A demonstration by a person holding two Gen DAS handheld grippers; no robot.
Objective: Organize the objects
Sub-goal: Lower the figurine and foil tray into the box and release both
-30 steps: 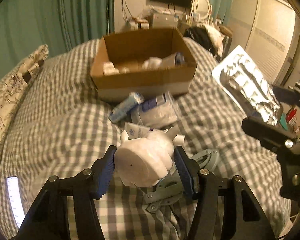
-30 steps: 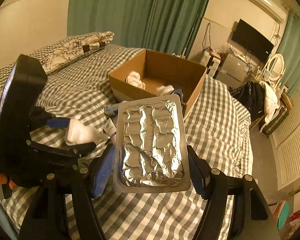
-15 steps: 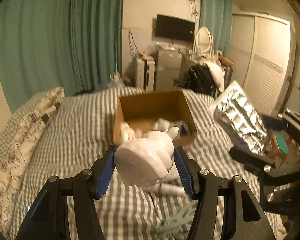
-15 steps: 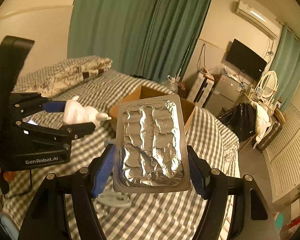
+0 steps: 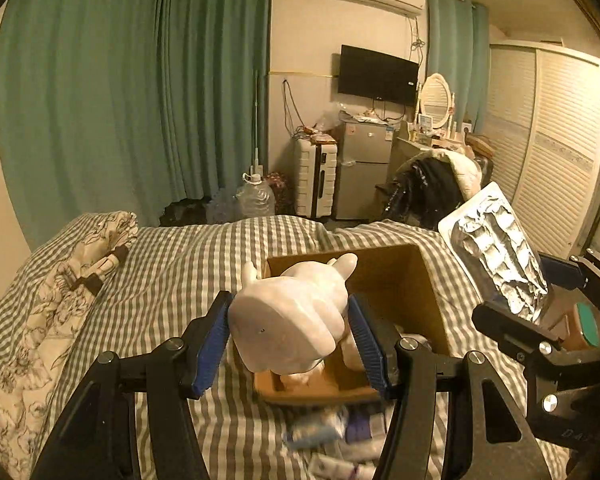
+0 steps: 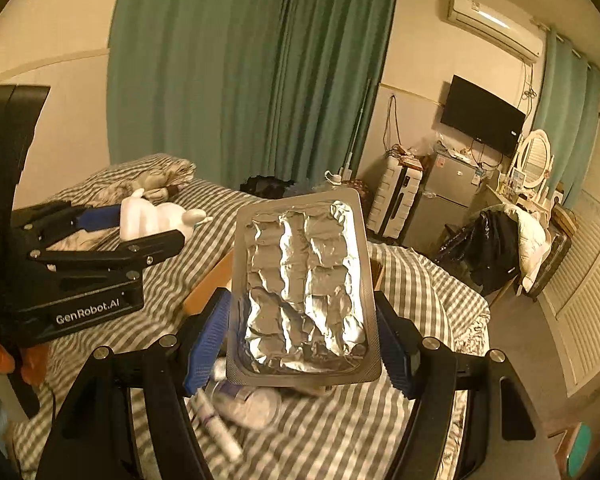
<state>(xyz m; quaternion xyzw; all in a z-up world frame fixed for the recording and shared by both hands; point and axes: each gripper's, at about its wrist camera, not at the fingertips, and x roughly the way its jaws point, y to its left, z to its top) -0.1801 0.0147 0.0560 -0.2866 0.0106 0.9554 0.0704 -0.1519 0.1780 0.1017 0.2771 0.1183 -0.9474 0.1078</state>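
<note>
Left gripper [image 5: 290,338] clamped white figurine [image 5: 290,324], right gripper [image 6: 300,346] clamped foil blister pack [image 6: 304,300]; risked dropping either short of cardboard box [image 5: 420,276]

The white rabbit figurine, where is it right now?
The white rabbit figurine is clamped in the left gripper, held above the near end of the open cardboard box on the checked bed.

wall tv [image 5: 376,75], white suitcase [image 5: 315,182], fridge [image 5: 362,170]
</note>
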